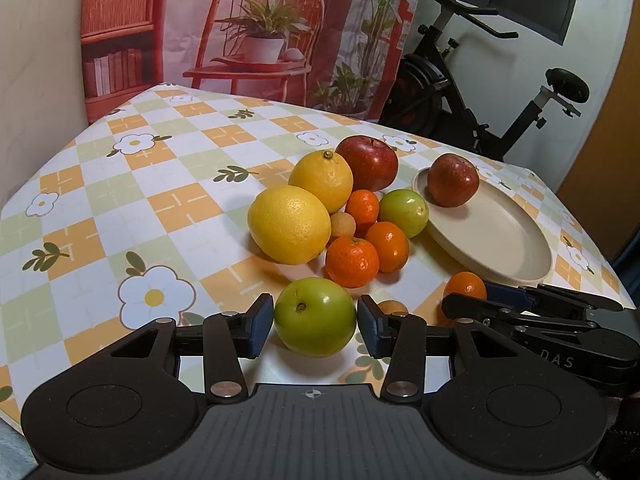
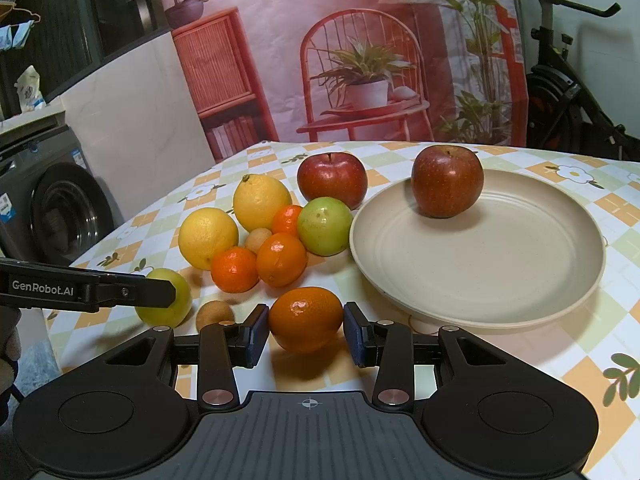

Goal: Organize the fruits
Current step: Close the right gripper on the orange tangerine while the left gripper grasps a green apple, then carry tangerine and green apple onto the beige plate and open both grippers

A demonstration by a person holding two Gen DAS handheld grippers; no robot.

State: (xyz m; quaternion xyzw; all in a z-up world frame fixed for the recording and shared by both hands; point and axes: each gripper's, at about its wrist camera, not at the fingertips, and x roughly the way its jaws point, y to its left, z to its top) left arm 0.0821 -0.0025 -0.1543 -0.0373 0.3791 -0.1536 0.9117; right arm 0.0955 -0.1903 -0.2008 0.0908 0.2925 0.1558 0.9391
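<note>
Both low and level over the desk [image 1: 100, 208]. Left hand-held gripper [image 1: 316, 326] has its jaws spread wide, pads either side of a green fruit [image 1: 315, 317]. Right hand-held gripper [image 2: 305, 330] is the same, straddling an orange [image 2: 305, 318], contact unclear.

The worktop [image 2: 580, 364] wears a checked cloth of orange, pale green and white squares with daisies and leaf sprigs. A beige plate [image 2: 480, 280] lies towards its right side, and just left of the plate a heap of fruit rests on the cloth: two lemons [image 2: 208, 237] side by side, a red apple [image 2: 332, 178] behind them, a green fruit [image 2: 325, 226] touching the plate's rim, three mandarins [image 2: 281, 259] and a small tan fruit [image 2: 259, 240] tucked among them. Nearer the front edge, apart from the heap, lie another green fruit [image 1: 315, 317], a fourth mandarin [image 2: 305, 318] and a second small tan fruit [image 2: 214, 314].
</note>
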